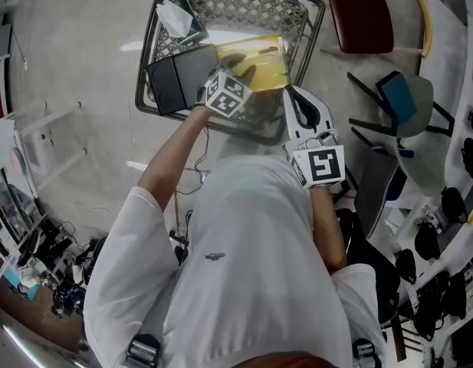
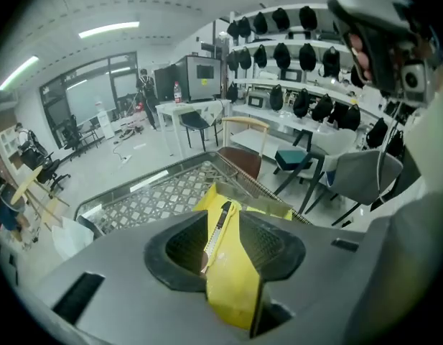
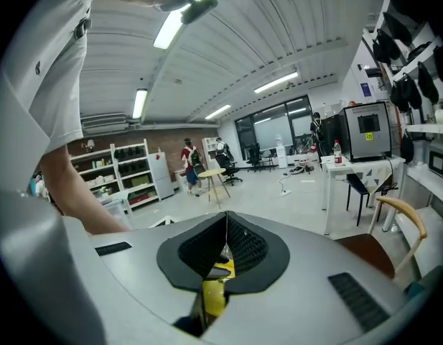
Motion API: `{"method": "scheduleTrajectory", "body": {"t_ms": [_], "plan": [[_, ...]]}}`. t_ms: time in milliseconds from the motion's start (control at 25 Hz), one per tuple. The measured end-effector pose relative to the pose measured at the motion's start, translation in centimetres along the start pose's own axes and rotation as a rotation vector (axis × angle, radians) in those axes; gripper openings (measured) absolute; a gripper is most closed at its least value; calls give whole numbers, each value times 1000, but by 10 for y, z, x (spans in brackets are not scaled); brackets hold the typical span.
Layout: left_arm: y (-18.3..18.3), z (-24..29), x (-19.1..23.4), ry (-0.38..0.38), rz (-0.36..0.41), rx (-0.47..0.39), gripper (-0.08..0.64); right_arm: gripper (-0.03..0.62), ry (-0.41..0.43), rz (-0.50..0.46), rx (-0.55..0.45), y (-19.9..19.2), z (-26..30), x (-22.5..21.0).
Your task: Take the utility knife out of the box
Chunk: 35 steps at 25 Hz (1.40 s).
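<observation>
The wire basket point(image 1: 155, 35) sits on the floor, and the yellow box point(image 1: 265, 66) lies open inside it beside a dark flat case point(image 1: 177, 77) and a crumpled white bag point(image 1: 174, 17). The left gripper point(image 1: 240, 68) reaches down over the box, its marker cube and the person's forearm covering the box's near-left corner in the head view. In the left gripper view the left gripper point(image 2: 225, 218) has its fingers spread with nothing pinched. Through the gap shows the yellow box point(image 2: 239, 279) and the utility knife point(image 2: 216, 234) lying lengthwise inside it, its near end cut off behind the left finger. In the head view the knife is too small and shaded to pick out with confidence. The right gripper point(image 1: 292, 91) hangs just outside the basket's near-right edge, apart from the box. In its own view the right gripper point(image 3: 225, 226) has its fingers pressed together at the tips. A yellow patch shows low behind them, but what it belongs to cannot be told. A red-seated chair point(image 1: 359, 18) stands beyond the basket.
</observation>
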<state>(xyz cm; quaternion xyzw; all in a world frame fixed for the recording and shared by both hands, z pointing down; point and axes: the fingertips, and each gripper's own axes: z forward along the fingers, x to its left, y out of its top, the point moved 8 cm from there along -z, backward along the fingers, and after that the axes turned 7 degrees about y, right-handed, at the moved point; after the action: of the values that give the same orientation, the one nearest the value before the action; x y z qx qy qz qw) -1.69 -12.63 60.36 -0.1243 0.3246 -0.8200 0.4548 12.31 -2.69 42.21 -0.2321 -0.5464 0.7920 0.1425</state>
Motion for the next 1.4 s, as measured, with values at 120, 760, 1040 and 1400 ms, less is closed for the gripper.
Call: {"method": "scheduleTrajectory", "body": {"t_ms": [120, 760, 1040, 1400], "plan": [[-7, 24, 0, -11, 36, 36, 138, -2, 8, -8, 11, -3, 4, -7], [-44, 106, 5, -117, 182, 235, 199, -2, -21, 13, 47, -16, 19, -32], [-50, 121, 6, -143, 223, 314, 202, -2, -29, 21, 62, -21, 18, -35], [-47, 122, -1, -146, 178, 384, 110, -2, -22, 23, 64, -23, 15, -30]]}}
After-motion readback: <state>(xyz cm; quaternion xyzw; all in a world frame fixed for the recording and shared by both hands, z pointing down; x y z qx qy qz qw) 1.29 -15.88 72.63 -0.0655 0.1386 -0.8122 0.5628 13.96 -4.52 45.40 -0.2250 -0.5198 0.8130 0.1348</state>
